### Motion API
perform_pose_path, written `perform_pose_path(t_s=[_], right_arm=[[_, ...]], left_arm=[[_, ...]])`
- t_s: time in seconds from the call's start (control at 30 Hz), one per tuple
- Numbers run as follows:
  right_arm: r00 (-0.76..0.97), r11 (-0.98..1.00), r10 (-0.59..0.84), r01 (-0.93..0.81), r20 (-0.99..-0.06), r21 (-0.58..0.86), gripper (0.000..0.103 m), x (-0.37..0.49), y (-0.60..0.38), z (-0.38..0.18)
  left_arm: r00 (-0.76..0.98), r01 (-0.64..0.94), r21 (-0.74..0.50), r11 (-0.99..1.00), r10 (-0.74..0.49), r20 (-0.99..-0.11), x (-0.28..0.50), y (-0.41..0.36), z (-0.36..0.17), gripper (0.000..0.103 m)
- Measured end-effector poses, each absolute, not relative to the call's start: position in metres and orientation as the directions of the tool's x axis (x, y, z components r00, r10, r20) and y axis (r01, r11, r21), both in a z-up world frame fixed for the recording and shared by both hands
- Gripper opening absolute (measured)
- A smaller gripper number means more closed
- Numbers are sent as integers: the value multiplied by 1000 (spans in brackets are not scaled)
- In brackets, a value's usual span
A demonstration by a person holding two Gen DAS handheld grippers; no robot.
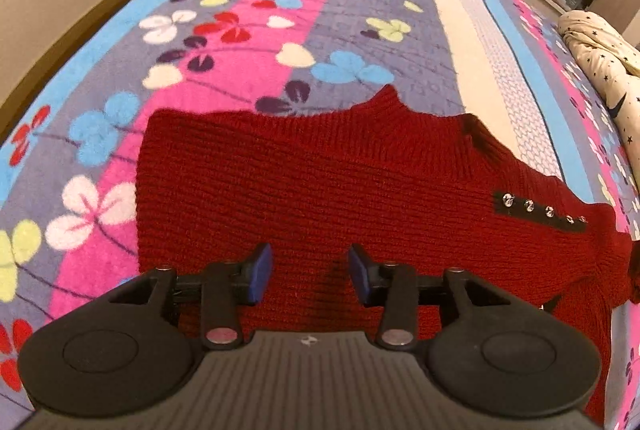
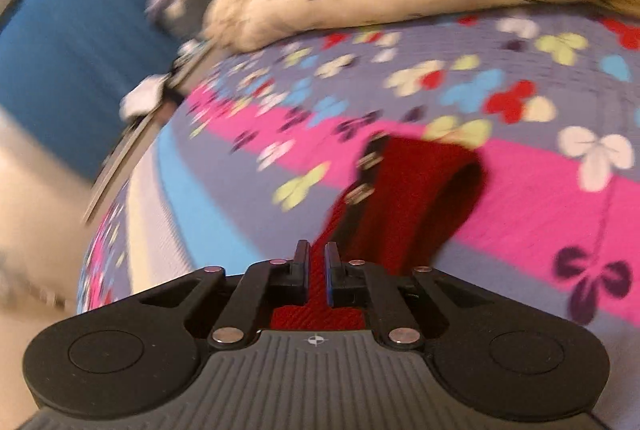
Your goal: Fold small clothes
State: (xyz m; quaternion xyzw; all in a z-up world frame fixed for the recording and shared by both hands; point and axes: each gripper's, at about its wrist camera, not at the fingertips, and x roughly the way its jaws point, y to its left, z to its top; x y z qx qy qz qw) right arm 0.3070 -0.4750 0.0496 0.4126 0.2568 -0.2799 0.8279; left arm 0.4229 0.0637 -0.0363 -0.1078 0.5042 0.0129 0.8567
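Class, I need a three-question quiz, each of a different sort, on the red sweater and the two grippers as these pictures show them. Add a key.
1. True or false: the left gripper is shut on the sweater.
2. Which gripper has sweater fabric between its fingers? A) left B) right C) neither
3. Fill in: the black strip on the sweater carries a row of shiny ____.

Key
1. False: its jaws stand apart above the knit.
2. B: the right gripper is nearly closed with red fabric in the gap.
3. Studs.
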Motion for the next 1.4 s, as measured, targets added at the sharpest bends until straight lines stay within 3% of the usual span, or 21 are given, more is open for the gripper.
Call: perform_pose_path(t_s=[0.03, 0.07, 0.13, 0.33, 0.43, 0.53, 0.63, 0.8, 0.9, 0.97, 1.0, 1.07, 1.1, 1.13, 1.23, 1.4], right_arm=[[695, 468, -268, 699, -667, 540, 18, 305, -489, 47], [681, 443, -274, 716, -679, 540, 33, 303, -498, 43], [662, 388, -259, 738, -703, 552, 42, 300, -517, 33], [647, 327, -205, 753, -734, 572, 42, 305, -532, 8], [660, 342, -173, 736, -731, 584, 41, 313, -529, 3], [651, 359, -186, 742, -736, 566, 9, 314, -524, 5], [670, 368, -219, 730, -709, 576, 8, 311, -516, 11], [832, 381, -114, 542, -543, 749, 8, 306, -473, 29], [922, 292, 138, 311, -361, 905, 8, 305, -420, 25], [907, 130, 371, 159, -197, 979, 8, 311, -377, 8], [868, 86, 469, 136, -160, 987, 8, 317, -354, -1], [768, 133, 599, 185, -227, 974, 13, 326, -313, -14], [683, 215, 651, 250, -329, 944, 16, 332, -293, -23], [574, 321, 690, 303, -441, 897, 28, 339, -275, -33], [377, 536, 676, 337, -633, 774, 29, 337, -247, -54], [407, 615, 631, 258, -661, 745, 29, 335, -246, -32]], left_arm=[[495, -126, -173, 977, -89, -864, 423, 63, -35, 47], [497, -124, -175, 977, -92, -863, 423, 63, -34, 47], [498, -122, -180, 976, -97, -862, 424, 63, -33, 47], [504, -117, -179, 977, -97, -858, 423, 64, -31, 47], [512, -113, -173, 979, -92, -854, 423, 63, -29, 47], [518, -110, -165, 980, -85, -851, 423, 63, -28, 47], [528, -122, -161, 979, -73, -846, 423, 65, -26, 47], [546, -147, -168, 975, -62, -835, 424, 71, -20, 47], [561, -157, -174, 972, -58, -826, 424, 73, -16, 47], [569, -159, -182, 970, -61, -820, 424, 74, -14, 47], [572, -157, -190, 969, -68, -818, 424, 74, -14, 47], [571, -149, -210, 966, -89, -816, 423, 75, -14, 47], [569, -146, -224, 964, -104, -816, 423, 76, -14, 47], [565, -144, -242, 960, -121, -816, 423, 78, -15, 47], [546, -157, -305, 939, -175, -819, 425, 84, -19, 47], [512, -128, -464, 877, -342, -788, 428, 80, -31, 47]])
